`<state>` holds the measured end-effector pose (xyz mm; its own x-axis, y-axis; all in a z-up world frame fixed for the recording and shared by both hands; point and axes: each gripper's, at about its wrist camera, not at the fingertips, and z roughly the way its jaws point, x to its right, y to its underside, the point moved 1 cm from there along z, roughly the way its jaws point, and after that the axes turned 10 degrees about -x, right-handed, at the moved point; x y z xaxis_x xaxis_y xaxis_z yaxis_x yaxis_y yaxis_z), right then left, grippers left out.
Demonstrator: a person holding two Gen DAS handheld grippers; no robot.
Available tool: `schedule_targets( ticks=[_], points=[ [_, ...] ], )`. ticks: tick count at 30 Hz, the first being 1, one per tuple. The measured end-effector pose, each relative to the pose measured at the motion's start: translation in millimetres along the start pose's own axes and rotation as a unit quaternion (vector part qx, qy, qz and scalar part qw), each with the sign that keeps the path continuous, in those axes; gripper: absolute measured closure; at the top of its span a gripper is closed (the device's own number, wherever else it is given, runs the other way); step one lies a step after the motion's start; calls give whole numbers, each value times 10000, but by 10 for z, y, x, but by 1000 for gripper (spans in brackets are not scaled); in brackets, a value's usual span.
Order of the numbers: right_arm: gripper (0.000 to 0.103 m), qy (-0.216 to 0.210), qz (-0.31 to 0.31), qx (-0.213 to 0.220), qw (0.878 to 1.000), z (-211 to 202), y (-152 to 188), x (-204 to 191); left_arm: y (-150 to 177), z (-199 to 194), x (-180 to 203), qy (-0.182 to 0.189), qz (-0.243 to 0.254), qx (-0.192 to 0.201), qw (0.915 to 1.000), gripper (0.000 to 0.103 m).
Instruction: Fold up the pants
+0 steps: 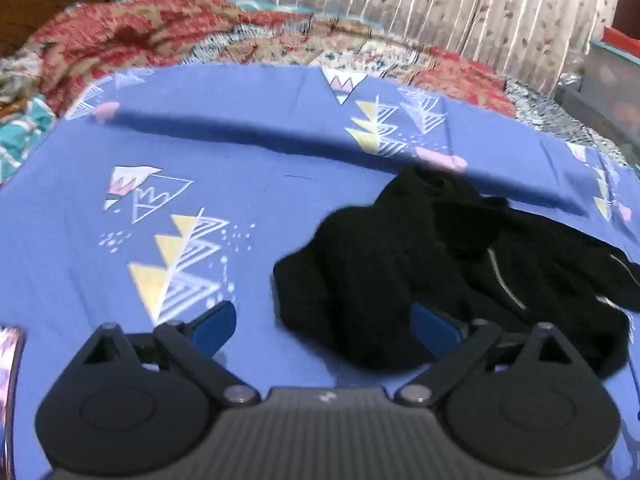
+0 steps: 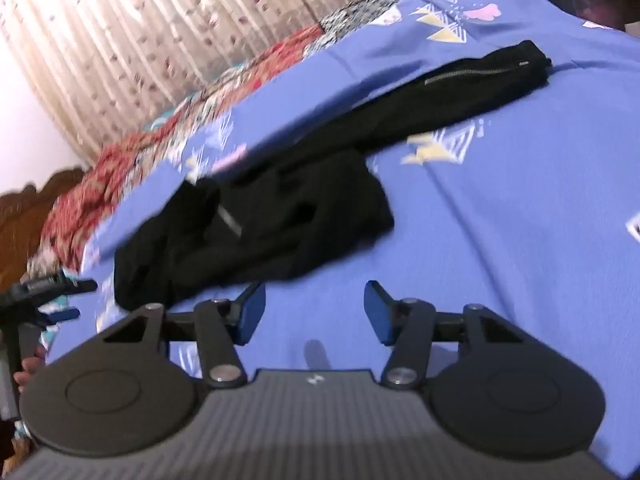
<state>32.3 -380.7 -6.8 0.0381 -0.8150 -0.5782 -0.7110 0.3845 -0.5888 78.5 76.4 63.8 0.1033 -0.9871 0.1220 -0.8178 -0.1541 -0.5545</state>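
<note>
Black pants [image 1: 400,264] lie bunched on the blue patterned bedsheet [image 1: 200,152]. My left gripper [image 1: 325,326] is wide open and tilted down at the near end of the heap. Black cloth lies between its fingers and covers part of the right blue pad [image 1: 434,328]; the pads do not press on it. In the right wrist view the pants [image 2: 260,216] lie crumpled ahead, with one leg and its zipper [image 2: 472,76] stretched to the upper right. My right gripper [image 2: 316,312] is open over bare sheet, just short of the pants. The left gripper [image 2: 48,292] shows at that view's left edge.
A red patterned quilt [image 1: 132,36] is heaped along the far side of the bed, before a flowered curtain [image 1: 400,8]. A wooden headboard [image 2: 24,216] stands at the left. A grey box [image 1: 612,80] sits at the far right. A hand [image 2: 28,368] holds the left gripper.
</note>
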Motion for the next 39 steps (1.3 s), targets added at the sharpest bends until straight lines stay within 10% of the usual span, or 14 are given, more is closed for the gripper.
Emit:
schedule_targets(
  ticks=[4,6,9,10,20,23,27,30,33,39],
  points=[
    [39,24,88,78,9999,182,-226,8,-233,443,28,345,-344,-444,9978,18],
    [35,144,8,74,9999,327,-349,20,-346,640,-9,391,-466,-627,9962,78],
    [54,292,57,-288,9991,637,-485,107,-334,735,39,382,-636,-765,9943,86],
    [91,307,5,-438,9986,728,-500,100,-295,672,71,363,-612,-685,9951,86],
    [94,-673,-220,957,9929,-782,-487,-53,522,-907,-722,1928,-1915,-460,9613,98],
    [80,-590,-522,650,9948,-974,-242,28,975,-1056,-842,1535,-1931,-732,9663,93],
    [63,851,-785,1,9933,-825,0,262,1265,-961,-1033,694,-1944,-949,9738,76],
    [63,644,-909,229,9935,-849,-167,206,1215,-913,-1112,734,-2049,-765,9730,39],
    [55,293,-1708,376,9842,-676,-352,-165,1166,-757,-1061,1116,-2060,-753,9692,30],
    [34,-64,-2695,-814,9595,563,-543,-729,1346,-369,-867,1627,-1998,-1036,9607,26]
  ],
)
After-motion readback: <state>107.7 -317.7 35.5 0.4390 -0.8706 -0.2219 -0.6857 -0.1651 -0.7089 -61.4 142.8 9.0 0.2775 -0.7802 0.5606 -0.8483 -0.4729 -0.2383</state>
